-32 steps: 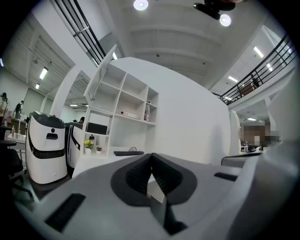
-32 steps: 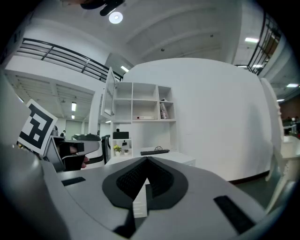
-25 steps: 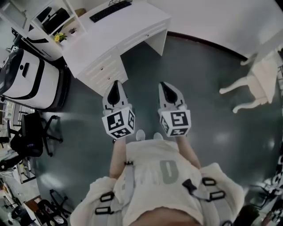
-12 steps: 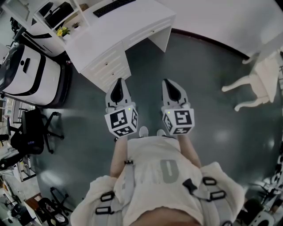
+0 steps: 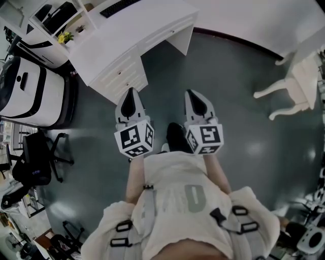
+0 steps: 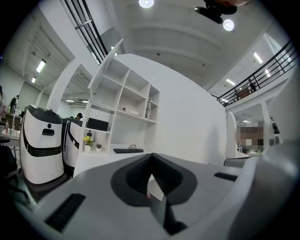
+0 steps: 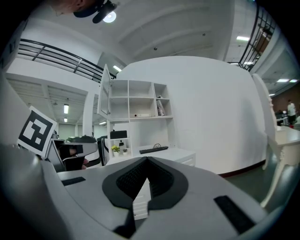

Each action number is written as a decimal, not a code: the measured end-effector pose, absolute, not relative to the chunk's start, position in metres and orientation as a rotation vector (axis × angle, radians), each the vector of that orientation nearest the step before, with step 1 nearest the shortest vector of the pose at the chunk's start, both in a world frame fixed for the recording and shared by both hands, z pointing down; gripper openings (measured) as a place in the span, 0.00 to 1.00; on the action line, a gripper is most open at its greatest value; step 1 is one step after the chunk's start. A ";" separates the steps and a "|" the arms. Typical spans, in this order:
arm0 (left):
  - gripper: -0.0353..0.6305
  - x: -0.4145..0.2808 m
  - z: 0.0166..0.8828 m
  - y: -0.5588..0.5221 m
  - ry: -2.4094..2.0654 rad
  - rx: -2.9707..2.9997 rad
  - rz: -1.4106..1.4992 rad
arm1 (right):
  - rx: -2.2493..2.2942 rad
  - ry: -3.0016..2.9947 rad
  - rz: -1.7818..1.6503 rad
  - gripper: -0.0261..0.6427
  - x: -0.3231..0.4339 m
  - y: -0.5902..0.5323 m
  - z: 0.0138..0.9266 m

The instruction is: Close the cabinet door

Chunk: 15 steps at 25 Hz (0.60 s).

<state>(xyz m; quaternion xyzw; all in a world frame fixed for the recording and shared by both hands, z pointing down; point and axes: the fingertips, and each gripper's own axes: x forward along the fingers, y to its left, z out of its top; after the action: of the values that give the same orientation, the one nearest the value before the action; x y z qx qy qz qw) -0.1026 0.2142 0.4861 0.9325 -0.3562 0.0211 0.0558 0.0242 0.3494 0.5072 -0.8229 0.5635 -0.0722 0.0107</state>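
Supervisor: Grippers first. How are they held?

Operator: Side by side in front of the person's chest, both pointing about level and away from the body. On my feed the left gripper (image 5: 130, 95) has its jaws pressed together with nothing between them. The right gripper (image 5: 193, 96) is the same, closed and empty. Their marker cubes (image 5: 134, 139) sit at the near ends and hide the hands. The forearms (image 5: 133, 177) run straight back to the torso. I see one dark shoe (image 5: 175, 137) between the two grippers on the grey floor (image 5: 228, 101).

Supervisor: And the cabinet door?

Operator: Beyond the tips stands the white desk (image 5: 152, 30). Its drawers (image 5: 122, 76) are nearest the left gripper but apart from it, and a keyboard (image 5: 118, 7) lies on top. A shelf unit (image 7: 136, 112) rises from the desk. The cabinet door (image 7: 104, 91) hangs at its upper left, swung wide open, well apart from both grippers. I can see a white rounded machine (image 5: 30, 94) left of the desk and a white chair (image 5: 299, 84) far right.
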 end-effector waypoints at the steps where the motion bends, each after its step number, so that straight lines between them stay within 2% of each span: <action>1: 0.06 -0.100 0.486 0.210 -1.079 2.838 0.070 | -2.566 1.749 -0.235 0.03 0.027 0.347 0.509; 15: 0.06 -0.037 0.488 0.124 -1.121 2.866 0.028 | -2.516 1.774 -0.175 0.03 0.098 0.253 0.516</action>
<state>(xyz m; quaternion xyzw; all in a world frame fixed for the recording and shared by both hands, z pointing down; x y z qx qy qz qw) -0.0369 0.1238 0.4880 0.9308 -0.3640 0.0091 0.0320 0.0983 0.2525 0.5162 -0.8156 0.5752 -0.0568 0.0289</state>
